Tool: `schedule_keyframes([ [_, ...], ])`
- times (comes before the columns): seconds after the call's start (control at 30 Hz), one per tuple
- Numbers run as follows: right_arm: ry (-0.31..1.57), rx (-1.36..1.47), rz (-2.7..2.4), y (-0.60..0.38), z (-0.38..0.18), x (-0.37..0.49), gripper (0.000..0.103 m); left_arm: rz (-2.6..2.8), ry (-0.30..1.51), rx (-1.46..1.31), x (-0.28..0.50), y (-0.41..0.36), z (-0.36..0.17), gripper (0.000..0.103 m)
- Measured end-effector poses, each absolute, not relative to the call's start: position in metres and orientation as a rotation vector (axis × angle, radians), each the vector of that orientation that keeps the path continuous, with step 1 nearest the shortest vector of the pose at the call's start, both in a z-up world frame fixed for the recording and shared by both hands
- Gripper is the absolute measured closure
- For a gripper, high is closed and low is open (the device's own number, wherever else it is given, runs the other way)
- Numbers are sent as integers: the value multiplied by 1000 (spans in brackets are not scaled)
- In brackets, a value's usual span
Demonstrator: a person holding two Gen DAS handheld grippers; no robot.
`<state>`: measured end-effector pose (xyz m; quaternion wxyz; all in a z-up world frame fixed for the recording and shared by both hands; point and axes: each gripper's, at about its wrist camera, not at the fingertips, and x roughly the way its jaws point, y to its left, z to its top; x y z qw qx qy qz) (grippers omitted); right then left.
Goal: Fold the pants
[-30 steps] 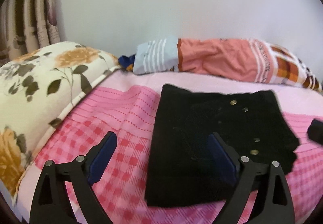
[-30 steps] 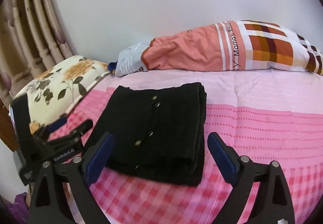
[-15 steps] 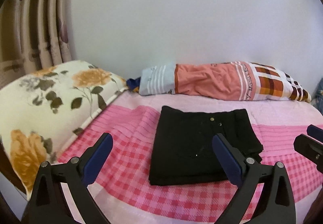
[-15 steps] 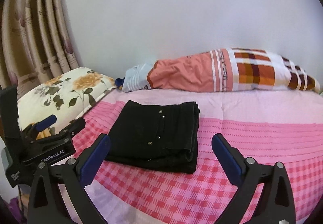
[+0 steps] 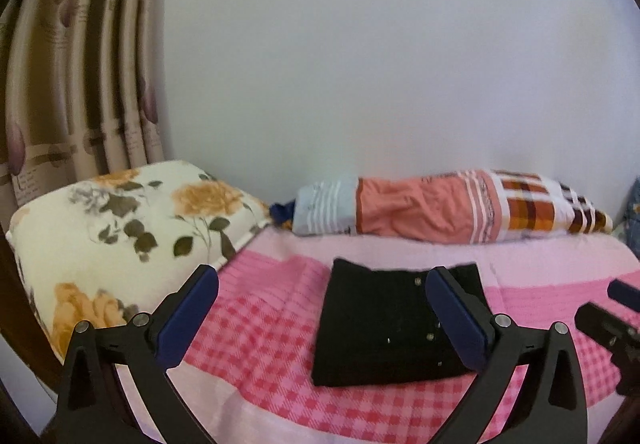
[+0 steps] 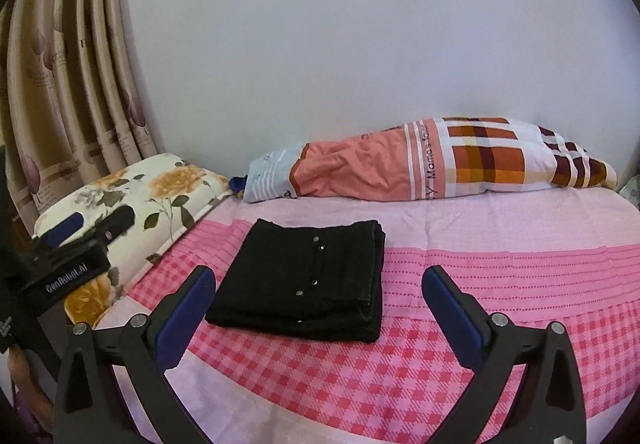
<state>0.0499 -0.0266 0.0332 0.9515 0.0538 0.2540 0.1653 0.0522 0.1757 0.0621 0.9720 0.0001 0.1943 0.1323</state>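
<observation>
Your left gripper (image 5: 322, 306) and right gripper (image 6: 314, 302) both hover with fingers spread wide, holding nothing. The left one's body reads "GenRobot.AI". The black pants (image 6: 304, 278) lie folded on the pink bed (image 6: 500, 284), near its front edge; open sheet lies to their right.

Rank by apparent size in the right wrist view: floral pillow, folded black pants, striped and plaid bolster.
1. striped and plaid bolster, clearly largest.
2-3. folded black pants and floral pillow look alike; the pillow is partly hidden by the left gripper, so no ranking.
</observation>
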Motion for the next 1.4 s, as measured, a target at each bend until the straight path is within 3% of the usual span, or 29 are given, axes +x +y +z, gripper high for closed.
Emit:
schedule_keyframes([
  [0.43,503,90,328,-15,40,41,1,331,218,-23,21,172,89,0],
  [1.4,564,97,339,-13,30,49,0,154,434,-89,48,170,64,0],
])
